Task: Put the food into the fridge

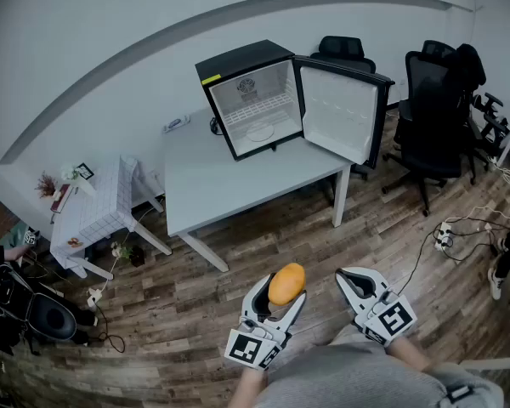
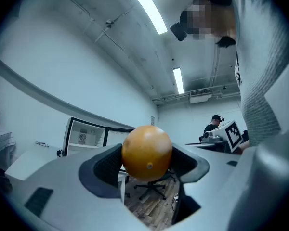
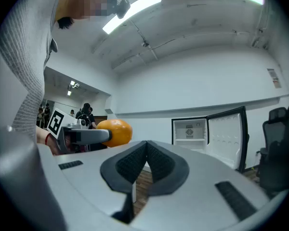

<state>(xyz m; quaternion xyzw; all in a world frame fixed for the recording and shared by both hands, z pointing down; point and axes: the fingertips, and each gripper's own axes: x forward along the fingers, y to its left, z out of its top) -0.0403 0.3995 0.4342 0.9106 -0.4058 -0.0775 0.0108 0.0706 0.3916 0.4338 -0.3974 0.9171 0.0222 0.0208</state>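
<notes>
A round orange fruit [image 1: 286, 284] with smooth, glossy skin sits clamped in the grey plastic left gripper [image 1: 282, 294], low in the head view and close to the person's body. In the left gripper view its dark ribbed fingers [image 2: 108, 165] stand wide apart and press on both sides of the fruit, which fills the gap between them. Just beside it, to the right, the matching grey right gripper [image 1: 347, 274] holds nothing; its dark fingers [image 3: 130, 165] are closed together, pad against pad. Both grippers hang above a brown wood-plank floor [image 1: 323, 236]. Farther off stands a white rectangular counter [image 1: 229, 185] on white legs. A small black fridge with a white inside [image 1: 255, 100] rests on the counter's far right corner, well apart from the fruit. Its door [image 1: 340, 109] is swung open to the right, showing a wire shelf inside. Black office chairs [image 1: 433, 109] stand on the floor to the right of the fridge, and a small white side table [image 1: 98, 211] stands to the left of the counter.
</notes>
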